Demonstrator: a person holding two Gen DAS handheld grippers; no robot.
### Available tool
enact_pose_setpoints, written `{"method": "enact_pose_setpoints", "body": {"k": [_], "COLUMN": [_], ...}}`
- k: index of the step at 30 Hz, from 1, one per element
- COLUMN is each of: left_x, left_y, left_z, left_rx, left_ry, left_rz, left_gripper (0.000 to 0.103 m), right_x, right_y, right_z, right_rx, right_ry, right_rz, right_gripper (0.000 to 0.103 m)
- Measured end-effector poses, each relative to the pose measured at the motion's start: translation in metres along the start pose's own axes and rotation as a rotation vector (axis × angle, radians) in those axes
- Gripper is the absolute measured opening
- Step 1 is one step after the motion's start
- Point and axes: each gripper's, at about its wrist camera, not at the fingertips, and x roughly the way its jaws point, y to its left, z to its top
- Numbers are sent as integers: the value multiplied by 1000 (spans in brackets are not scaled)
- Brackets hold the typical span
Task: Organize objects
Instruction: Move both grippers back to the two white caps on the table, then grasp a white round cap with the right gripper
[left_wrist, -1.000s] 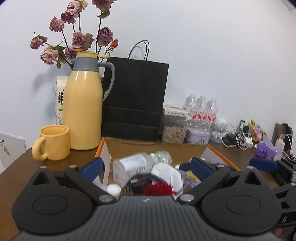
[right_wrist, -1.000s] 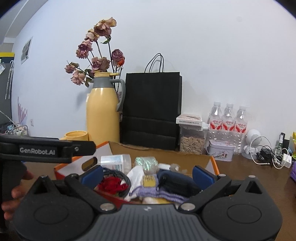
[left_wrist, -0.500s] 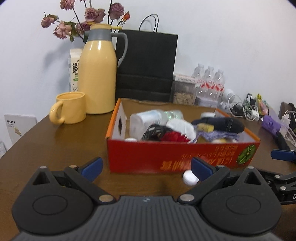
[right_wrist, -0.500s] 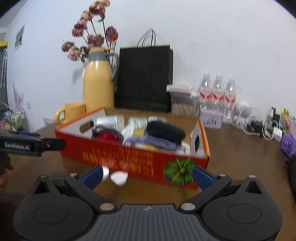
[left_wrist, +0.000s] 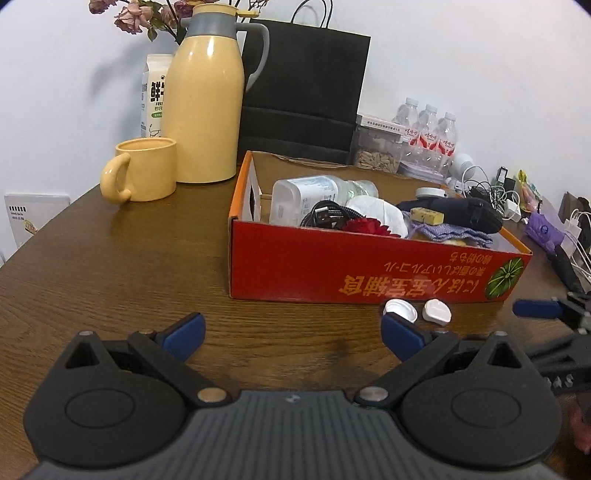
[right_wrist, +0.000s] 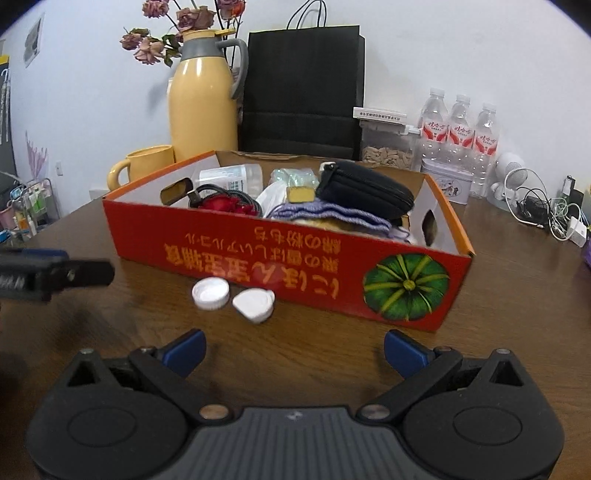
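A red cardboard box (left_wrist: 369, 269) (right_wrist: 280, 266) stands on the brown table, filled with a plastic bottle (left_wrist: 303, 195), a black cable (left_wrist: 325, 216), a red flower (left_wrist: 365, 226), a black pouch (right_wrist: 364, 190) and purple cloth (right_wrist: 332, 216). Two white caps (right_wrist: 210, 292) (right_wrist: 254, 304) lie on the table against the box front; they also show in the left wrist view (left_wrist: 400, 310) (left_wrist: 437, 311). My left gripper (left_wrist: 291, 332) is open and empty, low in front of the box. My right gripper (right_wrist: 293, 349) is open and empty, just short of the caps.
A yellow thermos (left_wrist: 203, 99), yellow mug (left_wrist: 142, 170), milk carton (left_wrist: 153, 96) and black paper bag (left_wrist: 303, 88) stand behind the box. Water bottles (right_wrist: 458, 136), a seed container (right_wrist: 384, 147), a tin and tangled chargers (right_wrist: 543, 210) crowd the right back.
Both grippers have pulled back and down from over the box to table level in front of it. The box front and the two white caps have come into view.
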Motion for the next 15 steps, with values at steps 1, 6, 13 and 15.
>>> {"method": "enact_pose_setpoints", "body": {"k": [1, 6, 13, 15], "left_x": [0, 3, 2, 2], "left_y": [0, 4, 5, 5], "left_z": [0, 0, -2, -2], "left_rx": [1, -29, -35, -35], "left_ry": [-1, -6, -16, -16], "left_rz": [3, 13, 17, 18], "left_gripper": [103, 103, 103, 103], "right_x": [3, 24, 39, 38], "right_y": [1, 4, 14, 14], "right_z": [3, 16, 19, 19], "right_rx": [-1, 18, 6, 7], "right_ry": [-3, 19, 42, 37], "right_rz": [-6, 2, 38, 45], "right_gripper": [99, 85, 55, 43]}}
